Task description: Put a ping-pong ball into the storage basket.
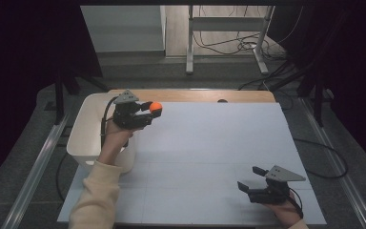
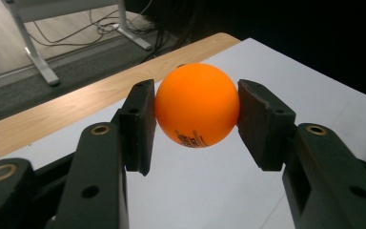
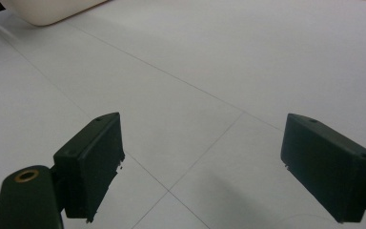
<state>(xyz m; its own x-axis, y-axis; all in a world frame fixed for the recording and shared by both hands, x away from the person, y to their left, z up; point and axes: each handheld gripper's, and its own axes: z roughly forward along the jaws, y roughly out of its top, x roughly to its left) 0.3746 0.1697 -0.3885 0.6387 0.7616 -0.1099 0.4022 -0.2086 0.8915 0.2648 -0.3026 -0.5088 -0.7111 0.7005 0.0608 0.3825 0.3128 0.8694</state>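
A: The left claw [image 2: 196,126] — what's in it?
B: The orange ball [image 2: 197,105], pinched between both pads, held above the white worktop [image 1: 209,143], beside the white bin [image 1: 88,129].
A: Right claw [image 1: 248,179]?
B: Wide, holding nothing.

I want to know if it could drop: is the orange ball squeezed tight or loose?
Squeezed. In the left gripper view, the left gripper has a black pad pressed on each side of the orange ball, holding it above the table.

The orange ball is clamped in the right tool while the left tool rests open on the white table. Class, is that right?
No, the tools are swapped. The left tool clamps the orange ball, as the left gripper view shows; the right tool rests open on the white table.
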